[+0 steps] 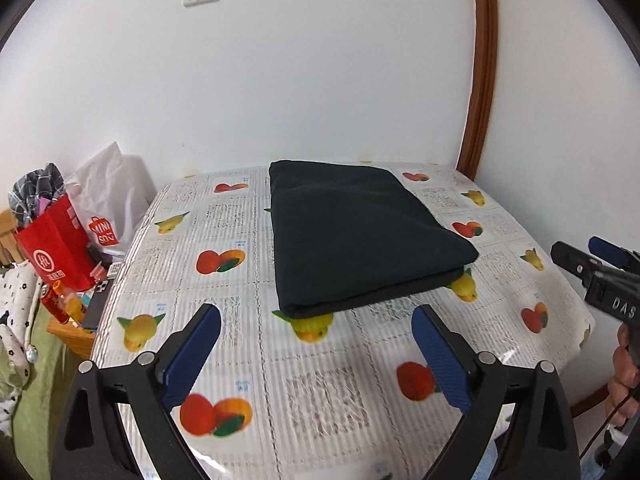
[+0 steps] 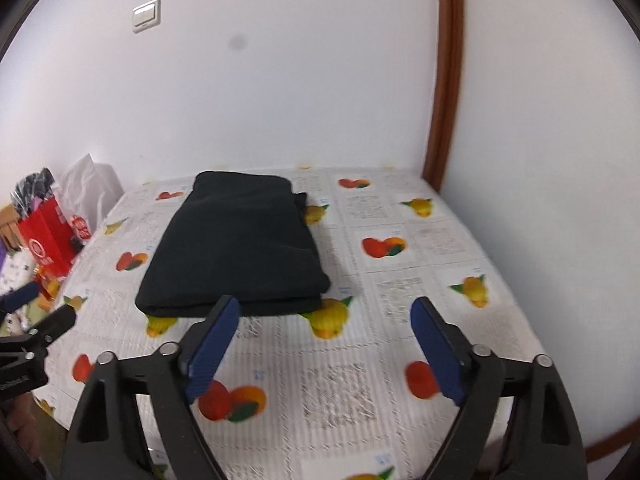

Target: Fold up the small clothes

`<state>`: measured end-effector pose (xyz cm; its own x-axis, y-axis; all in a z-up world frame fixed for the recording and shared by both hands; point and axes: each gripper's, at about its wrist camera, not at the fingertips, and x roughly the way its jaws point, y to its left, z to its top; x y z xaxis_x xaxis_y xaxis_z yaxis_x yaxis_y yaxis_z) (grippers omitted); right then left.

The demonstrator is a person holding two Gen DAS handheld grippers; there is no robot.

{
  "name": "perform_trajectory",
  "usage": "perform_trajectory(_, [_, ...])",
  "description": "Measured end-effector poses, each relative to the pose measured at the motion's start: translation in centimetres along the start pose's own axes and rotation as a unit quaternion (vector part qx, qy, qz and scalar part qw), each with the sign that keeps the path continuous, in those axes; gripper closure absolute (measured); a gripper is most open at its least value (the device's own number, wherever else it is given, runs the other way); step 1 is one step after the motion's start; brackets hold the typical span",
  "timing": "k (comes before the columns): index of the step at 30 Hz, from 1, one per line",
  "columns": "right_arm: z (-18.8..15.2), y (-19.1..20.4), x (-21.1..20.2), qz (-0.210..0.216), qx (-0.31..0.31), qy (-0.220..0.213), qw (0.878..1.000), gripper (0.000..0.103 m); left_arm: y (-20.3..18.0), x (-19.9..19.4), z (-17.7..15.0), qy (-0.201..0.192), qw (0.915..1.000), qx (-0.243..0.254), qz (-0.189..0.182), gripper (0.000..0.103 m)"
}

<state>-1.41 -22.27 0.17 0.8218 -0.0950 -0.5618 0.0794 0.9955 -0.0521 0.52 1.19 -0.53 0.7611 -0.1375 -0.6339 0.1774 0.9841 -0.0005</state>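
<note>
Your left tongs (image 1: 316,344) and right tongs (image 2: 324,340) both hang wide and empty over the desk's (image 1: 320,392) near edge, the dark garment (image 1: 360,236) already lying folded toward its far edge, so next fetch another piece; readable: "MINISO" on the bag (image 1: 102,232).

The near part of the table (image 1: 320,392), between its front edge and the folded dark garment (image 1: 360,240), is left bare, and open cloth is also seen to either side of the garment. Passage behind is closed by the wall (image 1: 320,80), which the table adjoins. Off the left edge, room is taken up by a red bag (image 1: 56,248) and a white bag (image 1: 108,200).
</note>
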Motion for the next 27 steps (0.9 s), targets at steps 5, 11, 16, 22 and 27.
perform_trajectory(5, [-1.5,-0.2,-2.4,-0.029,-0.006,-0.001,1.0,0.005,-0.6,-2.1,-1.3,-0.008,0.9999,0.004,0.006,0.005])
perform_trajectory(11, [-3.1,-1.0,-4.7,-0.023,0.014,-0.006,1.0,0.002,-0.7,-4.5,-2.5,-0.024,0.9996,0.003,0.012,0.005])
perform_trajectory(16, [-3.9,-1.4,-5.9,-0.018,0.025,-0.008,1.0,0.002,-0.9,-5.4,-3.0,-0.032,0.9994,0.003,0.013,0.005])
perform_trajectory(22, [-4.5,-1.0,-6.5,-0.024,0.018,-0.008,1.0,0.002,-1.1,-5.8,-3.3,-0.033,0.9994,-0.005,0.01,0.005])
perform_trajectory(27, [-4.8,-0.7,-6.7,-0.031,0.01,-0.009,0.999,0.002,-1.0,-5.9,-3.4,-0.034,0.9993,-0.007,0.01,0.005])
